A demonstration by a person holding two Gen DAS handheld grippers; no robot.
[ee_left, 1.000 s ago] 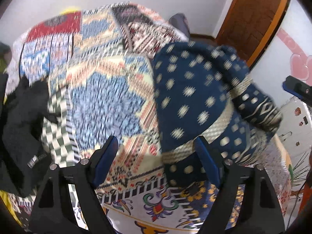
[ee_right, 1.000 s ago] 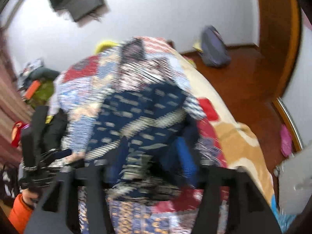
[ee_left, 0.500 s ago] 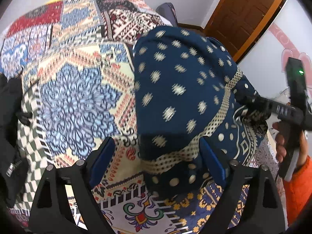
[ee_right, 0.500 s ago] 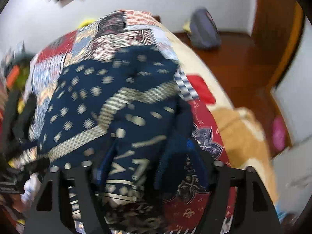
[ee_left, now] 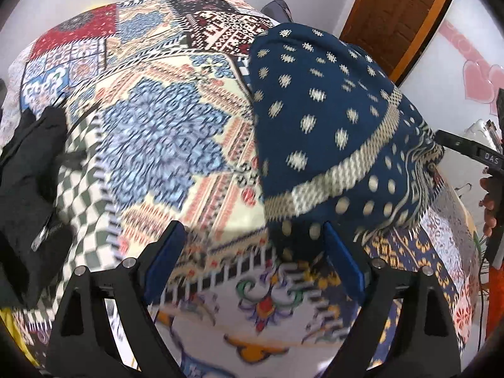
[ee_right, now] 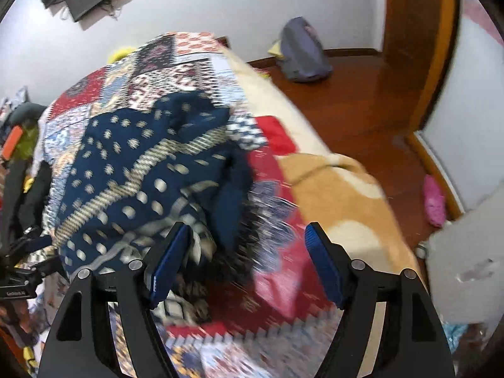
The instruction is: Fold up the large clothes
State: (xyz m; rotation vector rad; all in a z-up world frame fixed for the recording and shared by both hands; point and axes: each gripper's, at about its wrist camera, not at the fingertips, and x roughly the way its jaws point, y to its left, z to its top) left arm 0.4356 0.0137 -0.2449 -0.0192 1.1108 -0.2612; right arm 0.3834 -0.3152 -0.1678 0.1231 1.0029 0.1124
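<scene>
A large navy cloth with cream dots and a cream band (ee_left: 324, 119) lies bunched on the patchwork bed cover (ee_left: 163, 138). It also shows in the right wrist view (ee_right: 132, 170), crumpled at the left. My left gripper (ee_left: 252, 261) is open and empty, just in front of the cloth's near edge. My right gripper (ee_right: 245, 258) is open and empty, its left finger beside the cloth's folds. The right gripper's body shows at the right edge of the left wrist view (ee_left: 472, 154).
A black garment (ee_left: 28, 182) lies at the bed's left side. A grey backpack (ee_right: 302, 53) sits on the wooden floor by the wall. A pink slipper (ee_right: 434, 201) lies on the floor at right. A brown door (ee_left: 397, 15) stands behind the bed.
My right gripper was shut on the cloth; now it is open and has drawn back from it. The cloth has dropped onto the bed. The left gripper stays open near its edge.
</scene>
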